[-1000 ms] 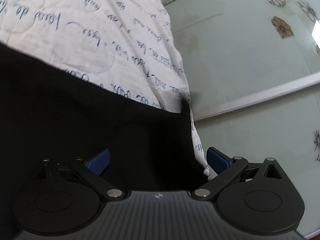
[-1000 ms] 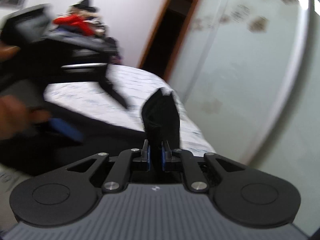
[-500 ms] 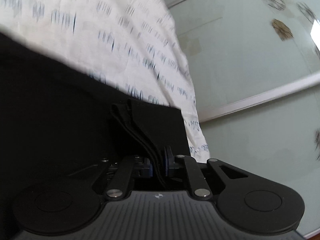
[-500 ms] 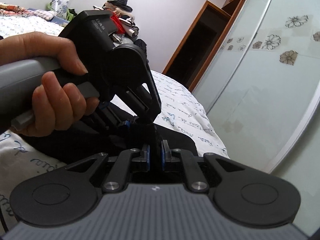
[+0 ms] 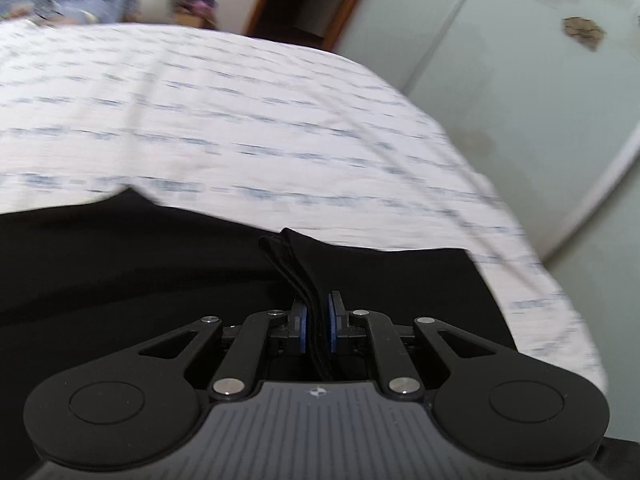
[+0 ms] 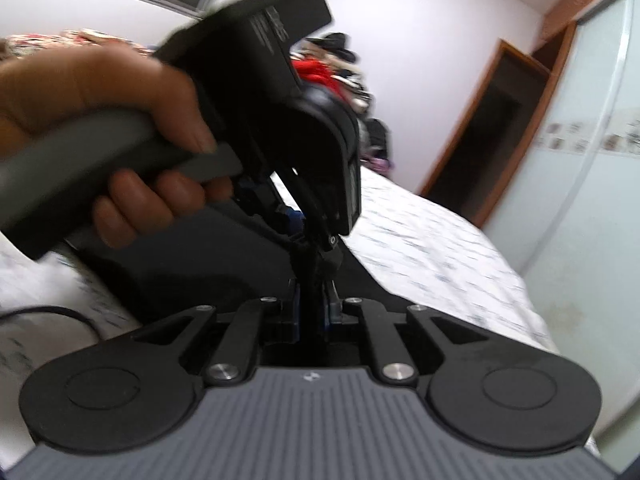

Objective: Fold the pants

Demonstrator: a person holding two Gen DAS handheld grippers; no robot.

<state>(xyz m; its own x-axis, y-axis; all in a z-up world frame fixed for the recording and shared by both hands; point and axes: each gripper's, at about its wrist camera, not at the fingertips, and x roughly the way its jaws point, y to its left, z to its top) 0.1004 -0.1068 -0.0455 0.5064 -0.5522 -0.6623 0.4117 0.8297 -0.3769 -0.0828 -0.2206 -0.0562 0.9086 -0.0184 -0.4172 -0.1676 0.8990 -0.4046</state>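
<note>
Black pants (image 5: pixel 140 264) lie on a bed with a white quilt (image 5: pixel 240 120) printed in blue script. My left gripper (image 5: pixel 316 326) is shut on a bunched edge of the pants, several layers standing up between its blue pads. My right gripper (image 6: pixel 311 314) is shut on another edge of the black pants (image 6: pixel 192 276). In the right wrist view the left gripper's black body (image 6: pixel 280 120) and the hand holding it sit just ahead and to the left, very close.
Pale green sliding wardrobe doors (image 5: pixel 540 100) with flower decals stand to the right of the bed. A dark doorway with a wooden frame (image 6: pixel 488 136) and a pile of clothes (image 6: pixel 336 68) lie beyond the bed. A black cable (image 6: pixel 48 314) lies on the quilt.
My left gripper closed from open onto the pants edge and has lifted and tilted up, so the far room shows. The right gripper stayed shut on the pants and rose beside the left.
</note>
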